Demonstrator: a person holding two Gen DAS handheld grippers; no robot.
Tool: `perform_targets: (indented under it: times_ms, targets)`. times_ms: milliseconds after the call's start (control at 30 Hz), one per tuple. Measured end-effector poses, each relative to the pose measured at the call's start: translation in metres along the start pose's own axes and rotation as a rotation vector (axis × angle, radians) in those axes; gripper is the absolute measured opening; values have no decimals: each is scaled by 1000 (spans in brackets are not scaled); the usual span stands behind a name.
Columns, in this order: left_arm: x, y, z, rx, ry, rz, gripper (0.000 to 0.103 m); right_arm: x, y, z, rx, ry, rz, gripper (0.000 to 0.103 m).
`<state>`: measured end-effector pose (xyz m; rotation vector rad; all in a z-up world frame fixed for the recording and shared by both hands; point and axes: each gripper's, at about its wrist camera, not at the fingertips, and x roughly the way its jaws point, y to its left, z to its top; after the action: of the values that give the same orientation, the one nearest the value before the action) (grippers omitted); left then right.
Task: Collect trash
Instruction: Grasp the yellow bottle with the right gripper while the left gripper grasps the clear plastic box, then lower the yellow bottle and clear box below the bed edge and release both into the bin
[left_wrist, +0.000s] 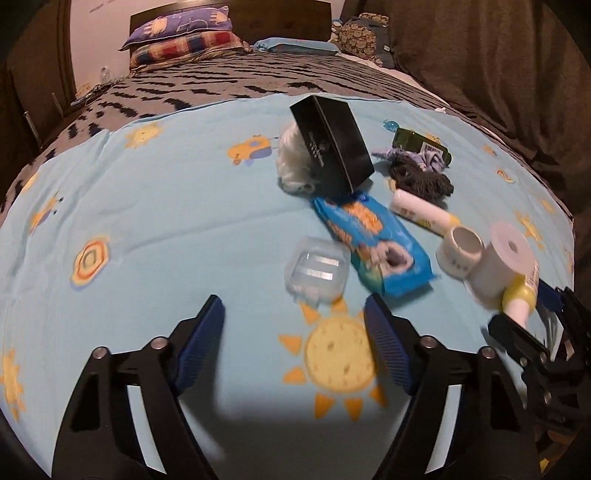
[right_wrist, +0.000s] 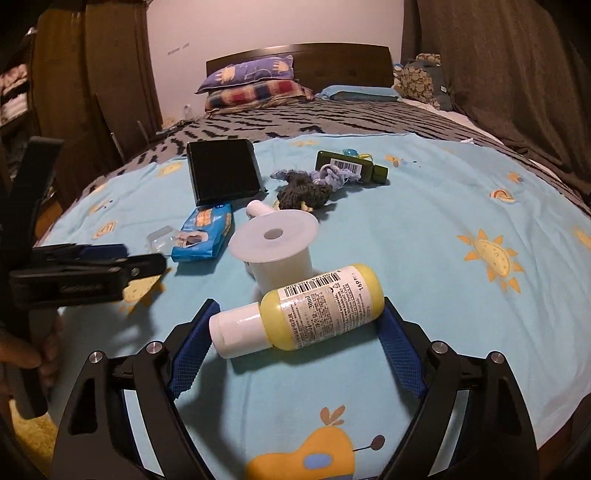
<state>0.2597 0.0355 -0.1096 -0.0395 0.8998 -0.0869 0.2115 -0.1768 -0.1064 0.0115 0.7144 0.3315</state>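
Observation:
My right gripper (right_wrist: 295, 317) is shut on a small yellow bottle with a white cap (right_wrist: 306, 310), held sideways above the bed; the bottle also shows in the left wrist view (left_wrist: 519, 295). My left gripper (left_wrist: 295, 317) is open and empty, just short of a clear plastic case (left_wrist: 317, 272). Beyond it lie a blue wipes pack (left_wrist: 373, 240), a black box (left_wrist: 332, 147), a white fluffy wad (left_wrist: 291, 162), a white tube (left_wrist: 421, 212), a white cup (left_wrist: 461, 251), a white roll (left_wrist: 502, 262), a dark green bottle (left_wrist: 421, 146) and a grey cloth (left_wrist: 421, 173).
Everything lies on a light blue sheet with sun prints (left_wrist: 147, 221) spread over a dark patterned bedspread (left_wrist: 221, 81). Pillows (left_wrist: 184, 37) sit at the headboard. A dark curtain (left_wrist: 498, 66) hangs on the right. The left gripper's body (right_wrist: 74, 269) shows at the left of the right wrist view.

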Motion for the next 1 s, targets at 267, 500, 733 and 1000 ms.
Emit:
perform_targets:
  times_ms: [267, 500, 733, 1000]
  targets:
    - [11, -2, 15, 17, 0, -17, 33, -2, -1, -3, 7, -9, -23, 85]
    - [-10, -8, -4, 33, -5, -30, 33, -23, -3, -12, 27, -28, -53, 85]
    - [-57, -27, -48, 51, -29, -75, 33, -64, -3, -27, 35, -55, -79, 85]
    - [-107, -51, -105, 58, -47, -146, 33, -106, -5, -59, 70, -46, -63, 85]
